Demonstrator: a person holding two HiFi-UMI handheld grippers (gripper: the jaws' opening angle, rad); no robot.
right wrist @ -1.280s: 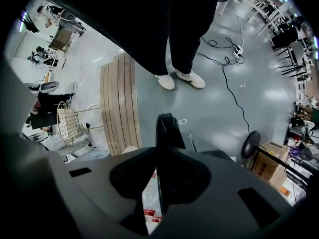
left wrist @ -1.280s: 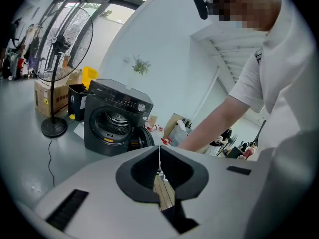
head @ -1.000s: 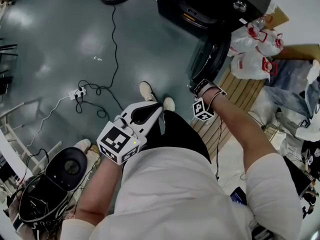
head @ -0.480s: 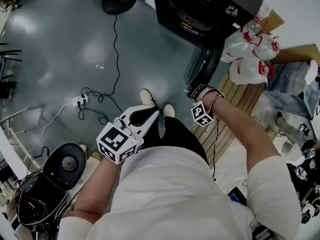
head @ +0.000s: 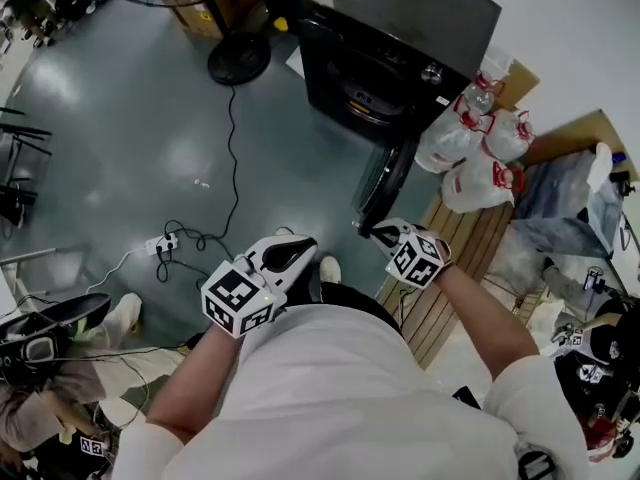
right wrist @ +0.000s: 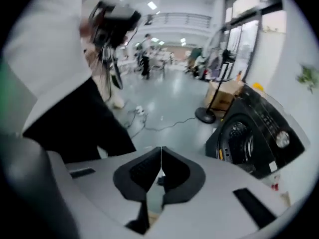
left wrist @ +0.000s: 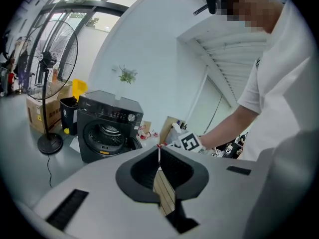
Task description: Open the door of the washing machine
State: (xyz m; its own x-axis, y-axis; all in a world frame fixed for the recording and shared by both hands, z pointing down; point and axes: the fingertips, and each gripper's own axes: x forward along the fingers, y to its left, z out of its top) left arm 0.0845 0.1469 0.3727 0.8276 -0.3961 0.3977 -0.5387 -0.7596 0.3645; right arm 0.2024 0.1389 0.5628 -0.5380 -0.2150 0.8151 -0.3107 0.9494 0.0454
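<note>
1. The washer (head: 400, 53) stands at the far edge of the floor (head: 130, 148), against a white wall. Its door (head: 385, 183) is open, swung out toward the person and seen edge-on at the washer's front right corner.
2. The drum opening (left wrist: 102, 133) is uncovered in the left gripper view, and the right gripper view shows it too.
3. The right gripper (head: 372, 231) sits close to the door's free edge. Whether it touches the door cannot be told. Its jaws have just been closing and now meet at the tips, with nothing between them (right wrist: 161, 151).
4. The left gripper (head: 303, 245) hangs in front of the person's body, well apart from the door. Its jaws are together and empty (left wrist: 159, 148).
5. White bags (head: 470, 158) with red ties lie just beside the washer's right side, on wooden planks (head: 450, 268).
6. A fan base (head: 239, 58) stands on the floor left of the washer, and a black cable (head: 232, 138) runs from it toward the person.
</note>
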